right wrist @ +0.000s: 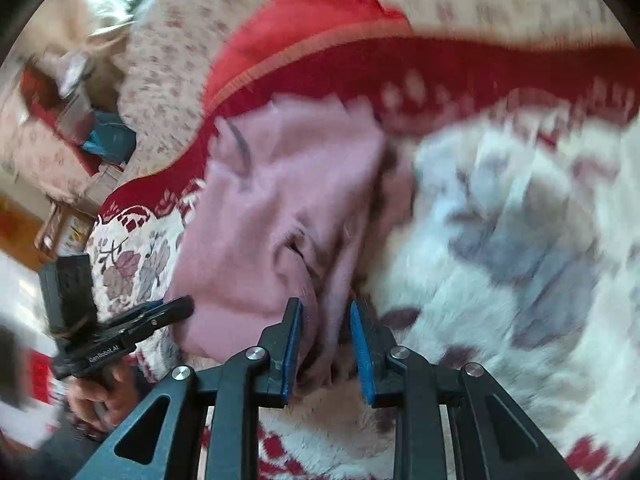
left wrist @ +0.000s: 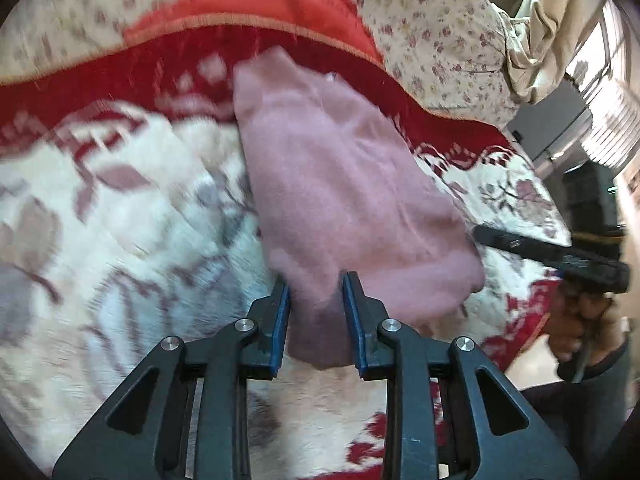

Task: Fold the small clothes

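1. A home, likely a bedroom or living room: a plush red-and-cream floral blanket (left wrist: pixel 120 208) covers the soft surface.
2. A flowered sheet (left wrist: pixel 440 32) and a curtain (left wrist: pixel 552 20) beside a bright window (left wrist: pixel 608 92).

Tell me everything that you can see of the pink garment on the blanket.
The pink garment is a small piece of soft, fuzzy, dusty-pink cloth. It lies stretched out on a red and white patterned blanket, wrinkled near its middle in the right wrist view. Its near edge is lifted: one part sits between the jaws of the left gripper, another bunched part between the jaws of the right gripper. A dark mark shows near its far end, but blur hides finer details.
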Motion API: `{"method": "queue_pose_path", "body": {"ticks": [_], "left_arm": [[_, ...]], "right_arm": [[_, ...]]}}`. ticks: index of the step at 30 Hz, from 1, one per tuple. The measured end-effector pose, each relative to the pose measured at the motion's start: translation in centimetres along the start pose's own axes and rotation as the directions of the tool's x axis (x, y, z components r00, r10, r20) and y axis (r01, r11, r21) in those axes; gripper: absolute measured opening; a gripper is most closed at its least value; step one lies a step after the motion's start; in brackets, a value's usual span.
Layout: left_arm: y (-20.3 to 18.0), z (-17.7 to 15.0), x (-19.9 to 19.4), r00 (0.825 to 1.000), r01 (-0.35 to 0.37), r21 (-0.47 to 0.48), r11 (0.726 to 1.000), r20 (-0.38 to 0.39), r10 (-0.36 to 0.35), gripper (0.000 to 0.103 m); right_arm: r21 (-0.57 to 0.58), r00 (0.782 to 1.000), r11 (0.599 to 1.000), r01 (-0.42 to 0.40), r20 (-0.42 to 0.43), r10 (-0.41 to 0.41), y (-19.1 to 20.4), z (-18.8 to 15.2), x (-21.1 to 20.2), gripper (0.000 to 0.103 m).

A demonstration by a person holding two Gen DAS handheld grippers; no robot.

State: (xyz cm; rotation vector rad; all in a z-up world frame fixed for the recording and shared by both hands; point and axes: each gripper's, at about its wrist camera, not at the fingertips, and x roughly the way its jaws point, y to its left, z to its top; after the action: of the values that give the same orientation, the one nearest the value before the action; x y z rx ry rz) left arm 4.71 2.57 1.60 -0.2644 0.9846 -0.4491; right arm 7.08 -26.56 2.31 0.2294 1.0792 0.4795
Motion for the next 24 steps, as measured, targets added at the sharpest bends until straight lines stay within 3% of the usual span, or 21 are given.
{"method": "queue_pose_path", "body": {"ticks": [1, 3, 7, 9, 15, 17, 20, 24], "left_arm": [[-0.2, 0.1, -0.8, 0.999, -0.038, 0.011, 0.999, 0.035, 0.037, 0.024], [-0.6, 0.7, -1.9, 0.996, -0.038, 0.024, 0.999, 0.083, 0.036, 0.024], [-2.5, 3.7, -1.9, 0.988, -0.044, 0.072, 0.996, 0.148, 0.033, 0.024], [-2.8, 5.5, 0.0, 0.991, -0.038, 0.065, 0.997, 0.132, 0.029, 0.024], [-1.6, 11.0, 7.5, 0.99, -0.123, 0.061, 0.991, 0.08, 0.118, 0.024], [-0.9, 12.0, 9.8, 0.989, -0.145, 0.061, 0.988, 0.047, 0.142, 0.024], [0.2, 12.7, 12.1, 0.989, -0.145, 0.031, 0.989, -0.007, 0.145, 0.024], [0.0, 12.7, 12.2, 0.987, -0.157, 0.061, 0.986, -0.003, 0.158, 0.025]], "right_arm": [[-0.05, 0.999, 0.999, -0.011, 0.039, 0.013, 1.0, 0.1, -0.8, 0.023], [-0.12, 0.995, 0.992, -0.044, 0.083, 0.054, 2.6, 0.1, -1.6, 0.023], [-0.236, 0.996, 0.971, -0.028, 0.071, 0.046, 5.8, 0.3, -0.3, 0.023], [-0.26, 0.999, 0.965, 0.008, 0.049, 0.005, 6.5, 0.2, 0.9, 0.023], [-0.286, 0.985, 0.952, 0.112, 0.158, -0.068, 6.4, 1.7, 2.8, 0.023], [-0.289, 0.981, 0.941, 0.178, 0.132, -0.145, 5.8, 2.0, 4.6, 0.024], [-0.285, 0.979, 0.936, 0.205, 0.082, -0.189, 4.6, 1.8, 6.4, 0.025], [-0.261, 0.985, 0.951, 0.167, 0.076, -0.152, 3.8, 2.1, 6.2, 0.031]]}}
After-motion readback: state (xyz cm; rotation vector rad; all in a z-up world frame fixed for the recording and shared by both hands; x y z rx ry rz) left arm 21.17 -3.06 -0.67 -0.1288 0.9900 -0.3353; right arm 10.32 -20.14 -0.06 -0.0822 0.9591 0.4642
